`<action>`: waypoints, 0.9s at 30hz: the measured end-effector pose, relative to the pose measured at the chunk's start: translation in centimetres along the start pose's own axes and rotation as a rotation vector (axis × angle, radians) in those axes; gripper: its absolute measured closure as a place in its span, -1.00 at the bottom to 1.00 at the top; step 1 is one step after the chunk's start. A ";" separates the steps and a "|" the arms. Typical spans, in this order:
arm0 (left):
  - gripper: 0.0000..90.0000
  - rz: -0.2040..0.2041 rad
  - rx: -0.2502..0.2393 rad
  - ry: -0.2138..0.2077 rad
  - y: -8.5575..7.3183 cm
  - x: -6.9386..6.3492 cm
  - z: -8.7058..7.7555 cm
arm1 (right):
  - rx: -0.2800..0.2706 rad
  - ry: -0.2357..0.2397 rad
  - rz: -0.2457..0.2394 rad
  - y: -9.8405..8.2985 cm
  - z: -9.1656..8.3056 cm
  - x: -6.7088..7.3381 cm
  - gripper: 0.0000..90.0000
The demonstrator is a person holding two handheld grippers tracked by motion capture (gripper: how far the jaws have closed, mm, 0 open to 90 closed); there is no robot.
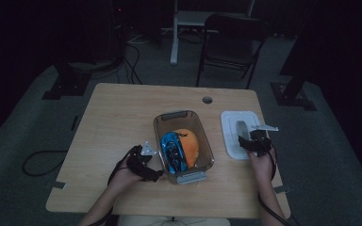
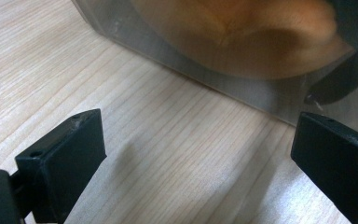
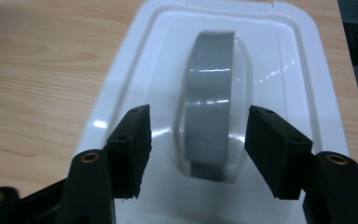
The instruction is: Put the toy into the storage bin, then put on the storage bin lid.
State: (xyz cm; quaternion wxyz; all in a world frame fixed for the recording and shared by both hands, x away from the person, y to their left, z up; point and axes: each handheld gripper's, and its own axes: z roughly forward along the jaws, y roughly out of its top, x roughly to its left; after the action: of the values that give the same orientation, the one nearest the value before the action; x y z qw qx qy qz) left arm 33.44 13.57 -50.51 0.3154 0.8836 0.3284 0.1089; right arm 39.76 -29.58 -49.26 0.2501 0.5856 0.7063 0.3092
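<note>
High view: one wooden table (image 1: 122,122) carries one clear box (image 1: 206,141) at centre, holding an orange thing (image 1: 191,143) and a blue thing (image 1: 173,150), both hard to make out. One white lid (image 1: 233,134) lies at 3 o'clock. The right gripper (image 3: 198,140) has its jaws half spread either side of the lid's grey handle (image 3: 209,107), not touching. The left gripper (image 2: 198,154), at 9 o'clock, is spread wide and empty.

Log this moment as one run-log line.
right gripper: open, jaws astride grey handle of white lid, not gripping | left gripper: open beside clear box | box: open, holds orange and blue items
</note>
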 end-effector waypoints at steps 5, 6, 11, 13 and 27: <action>-0.92 -0.006 -0.002 0.004 -0.1 0.1 0.0 | 0.037 -0.012 0.007 0.0 1.5 -0.4 0.09; -0.92 -0.006 -0.002 0.002 -0.1 0.1 0.0 | 0.039 -0.016 0.007 0.0 1.6 -0.4 0.09; -0.92 -0.002 0.006 0.006 -0.1 0.0 0.3 | 0.051 -0.023 0.007 0.2 2.3 -0.6 0.24; -0.92 0.001 0.006 0.009 -0.1 0.0 0.4 | 0.049 -0.015 0.009 0.2 2.3 -0.7 0.31; -0.92 0.013 0.012 0.016 0.2 -0.1 0.7 | -0.042 0.018 -0.009 0.2 -2.4 0.1 0.49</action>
State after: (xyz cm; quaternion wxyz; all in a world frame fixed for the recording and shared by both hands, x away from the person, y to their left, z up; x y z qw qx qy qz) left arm 33.73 13.05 -50.90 0.3068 0.8866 0.3260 0.1161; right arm 38.17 -29.81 -47.43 0.2572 0.5744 0.7044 0.3281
